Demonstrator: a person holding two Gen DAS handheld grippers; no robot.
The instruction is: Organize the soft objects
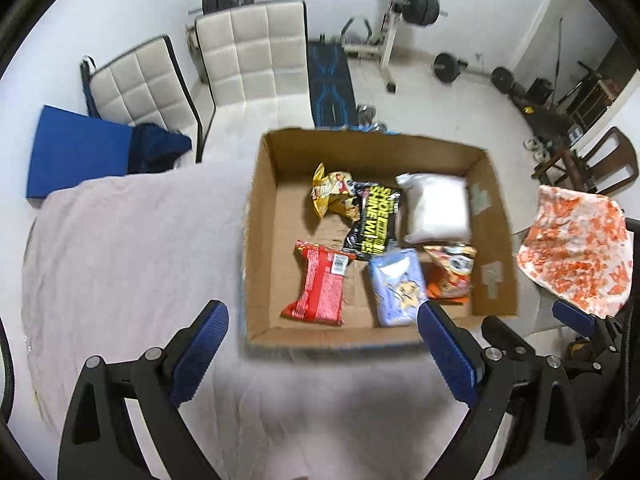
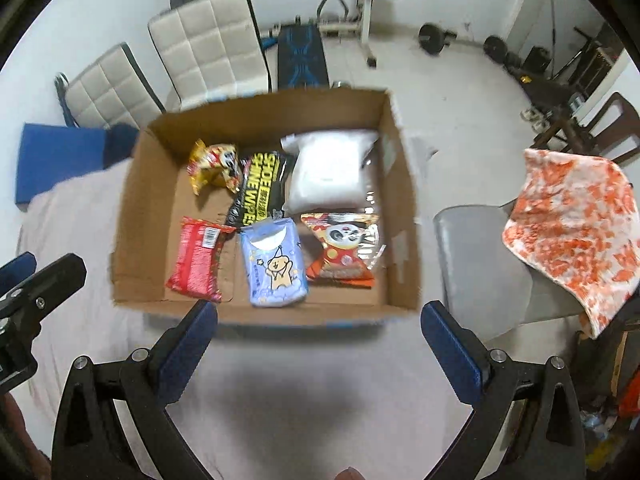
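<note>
An open cardboard box (image 1: 264, 240) (image 2: 132, 216) stands on a table with a pale cloth. Inside lie a red packet (image 1: 318, 284) (image 2: 196, 260), a light blue wipes pack (image 1: 396, 286) (image 2: 274, 264), an orange panda snack bag (image 1: 450, 276) (image 2: 344, 248), a black and yellow shoe wipes pack (image 1: 372, 220) (image 2: 260, 186), a yellow snack bag (image 1: 332, 196) (image 2: 212, 166) and a white soft pack (image 1: 436, 208) (image 2: 332, 170). My left gripper (image 1: 320, 336) is open and empty, above the box's near edge. My right gripper (image 2: 318, 340) is open and empty, also at the near edge.
An orange and white towel (image 1: 576, 252) (image 2: 576, 224) hangs over a chair on the right. Two white padded chairs (image 1: 248, 48) (image 2: 208, 44) stand behind the table. A blue pad (image 1: 76, 148) lies at the left. A grey chair seat (image 2: 480, 260) is right of the box.
</note>
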